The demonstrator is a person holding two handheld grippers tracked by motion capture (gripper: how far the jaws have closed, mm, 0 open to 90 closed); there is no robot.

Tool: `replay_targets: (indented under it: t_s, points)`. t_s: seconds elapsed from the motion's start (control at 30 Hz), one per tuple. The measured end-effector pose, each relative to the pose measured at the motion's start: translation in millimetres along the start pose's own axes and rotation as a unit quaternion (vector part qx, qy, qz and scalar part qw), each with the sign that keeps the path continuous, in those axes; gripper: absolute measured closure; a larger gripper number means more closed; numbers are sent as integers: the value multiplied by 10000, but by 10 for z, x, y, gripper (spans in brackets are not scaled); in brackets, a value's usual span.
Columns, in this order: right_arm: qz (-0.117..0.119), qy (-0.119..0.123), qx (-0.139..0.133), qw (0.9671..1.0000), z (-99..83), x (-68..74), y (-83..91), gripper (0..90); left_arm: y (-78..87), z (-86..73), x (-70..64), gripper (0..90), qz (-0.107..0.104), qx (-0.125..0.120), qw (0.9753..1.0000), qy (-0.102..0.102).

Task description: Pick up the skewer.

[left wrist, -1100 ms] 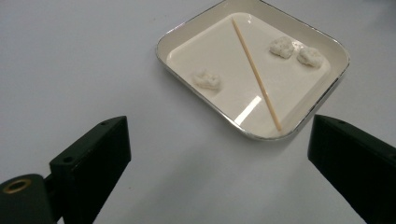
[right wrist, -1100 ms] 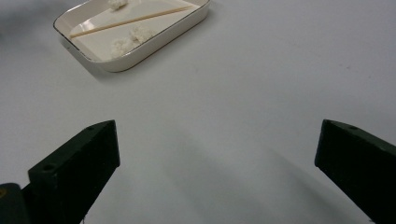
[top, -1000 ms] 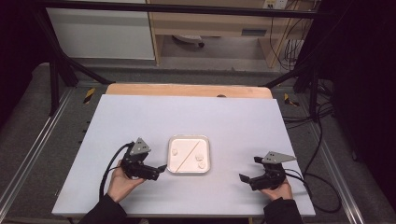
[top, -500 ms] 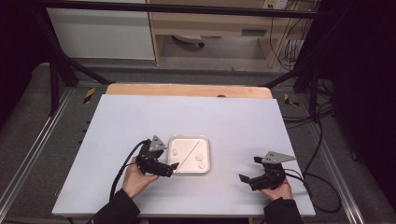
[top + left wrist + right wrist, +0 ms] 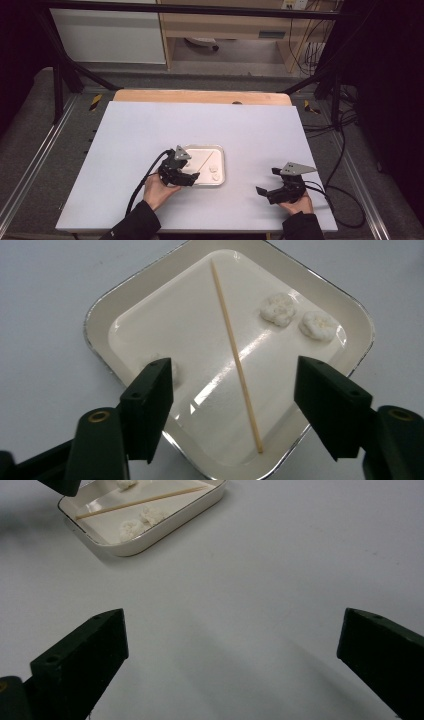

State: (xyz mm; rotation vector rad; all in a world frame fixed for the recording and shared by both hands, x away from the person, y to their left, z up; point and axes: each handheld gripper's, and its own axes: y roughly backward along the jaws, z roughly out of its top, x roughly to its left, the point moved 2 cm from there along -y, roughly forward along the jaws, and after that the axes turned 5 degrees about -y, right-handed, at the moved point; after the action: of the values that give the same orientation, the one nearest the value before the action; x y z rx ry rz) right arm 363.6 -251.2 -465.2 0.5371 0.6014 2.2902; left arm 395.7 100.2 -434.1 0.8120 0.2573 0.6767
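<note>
1. The left gripper point(image 5: 192, 176) hangs over the near-left edge of a shallow white tray point(image 5: 220, 172) in the middle of the tabletop point(image 5: 150, 130), its jaws spread wide and empty. In the left gripper view they straddle the tray's near corner.

2. Lying in the tray is a thin wooden skewer point(image 5: 235, 352), flat on the glossy bottom and running corner to corner. Its lower end sits between the open jaws, closer to the right one.

3. Three small white lumps share the tray: two point(image 5: 278, 309) point(image 5: 318, 325) close together near the far side, touching or nearly so, and one point(image 5: 172, 371) half hidden behind the left jaw.

4. The skewer looks light and stiff, but thin enough to snap or roll away on that slick surface. I would take it near the end that lies between the jaws, squeezing across its width — a grip at the very tip might let it pivot.

5. The lumps look soft and crumbly, perhaps dough or cauliflower; I cannot tell which. A hard pinch would likely crush them, so they call for a gentle hold about the middle.

6. The right gripper point(image 5: 267, 182) rests well apart from the tray, at the near right of the tabletop. Its jaws are also wide open with nothing between them — the right gripper view looks across bare tabletop toward the tray point(image 5: 165, 525).
</note>
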Motion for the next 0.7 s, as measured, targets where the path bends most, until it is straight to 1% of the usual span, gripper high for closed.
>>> replay_targets:
  t_s: [0.1,0.13,0.17,0.2,0.27,0.3,0.33,0.37,0.4,0.47,0.5,0.53,0.67,0.7]
  points:
    - [-1,4,6,10000,-1,0,-1,6,-49,21,-34,411,-3,33,10000,-24]
    - [6,-12,-2,10000,0,3,1,7,-68,27,-44,451,-7,29,10000,-12]
    - [6,-12,-2,10000,0,3,1,7,-83,31,-50,451,-10,45,10000,-14]
    - [5,-15,-5,10000,1,2,2,6,-99,34,-53,474,-14,62,10000,-19]
    - [9,-3,-6,10000,1,1,0,6,-132,37,-57,551,4,77,10000,-2]
    - [9,-3,-6,10000,1,1,0,6,-146,36,-57,551,10,92,10000,5]
    - [12,-1,-3,10000,0,1,-1,6,-161,37,-59,579,20,109,9999,23]
    - [12,-1,-3,10000,0,1,-1,6,-175,36,-60,579,28,124,9999,30]
    - [13,-1,-6,10000,1,1,-1,6,-195,34,-63,609,41,169,9998,18]
    - [15,-3,-6,10000,1,1,-1,6,-206,33,-65,636,39,180,9998,17]
    - [15,-3,-6,10000,1,1,-1,6,-217,33,-70,636,55,189,9998,32]
    - [14,0,-4,10000,1,1,-1,6,-230,34,-75,671,67,208,9998,24]
    - [13,-2,-9,10000,1,1,-2,6,-243,34,-91,733,106,233,9997,-1]
    - [13,-2,-9,10000,1,1,-2,6,-245,34,-96,733,111,250,9996,-27]
